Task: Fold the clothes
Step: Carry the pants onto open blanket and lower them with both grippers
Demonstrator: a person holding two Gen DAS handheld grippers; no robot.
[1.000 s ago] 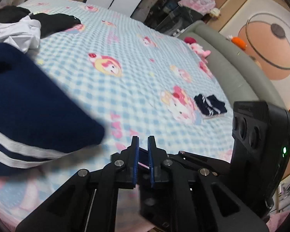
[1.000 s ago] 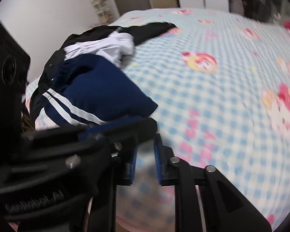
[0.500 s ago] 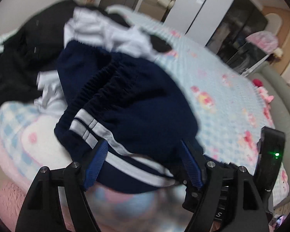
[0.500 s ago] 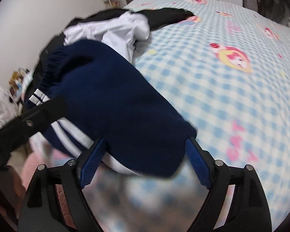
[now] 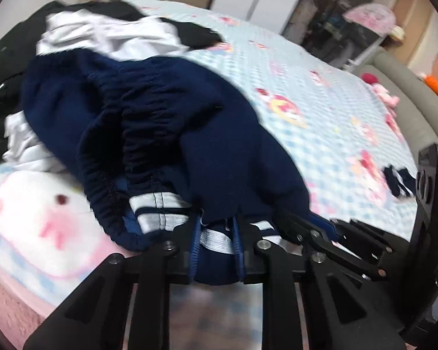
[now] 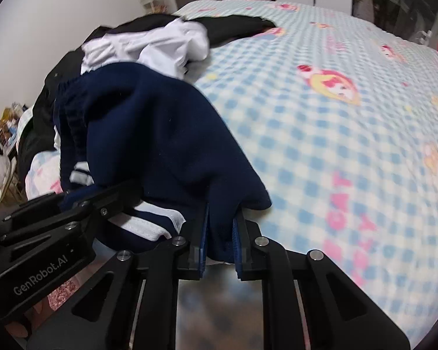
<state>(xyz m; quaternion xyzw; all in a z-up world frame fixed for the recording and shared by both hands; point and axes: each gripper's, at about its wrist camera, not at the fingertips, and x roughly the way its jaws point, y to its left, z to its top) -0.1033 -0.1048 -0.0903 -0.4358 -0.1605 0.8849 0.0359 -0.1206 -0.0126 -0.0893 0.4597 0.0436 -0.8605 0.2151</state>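
Navy shorts point(image 5: 189, 134) with white side stripes and an elastic waistband lie at the bed's near left edge; they also show in the right wrist view point(image 6: 160, 134). My left gripper point(image 5: 216, 233) is shut on their striped hem. My right gripper point(image 6: 220, 233) is shut on the navy cloth beside the stripes. Each gripper shows at the edge of the other's view.
Behind the shorts lies a pile of white point(image 5: 108, 35) and black clothes point(image 6: 233, 29). The blue checked cartoon bedsheet point(image 6: 335, 134) stretches to the right. A small folded dark garment point(image 5: 398, 180) lies at the far right near the grey padded bed frame point(image 5: 408, 93).
Both grippers were open around the shorts half a second ago. Now both have shut on the shorts' near edge.
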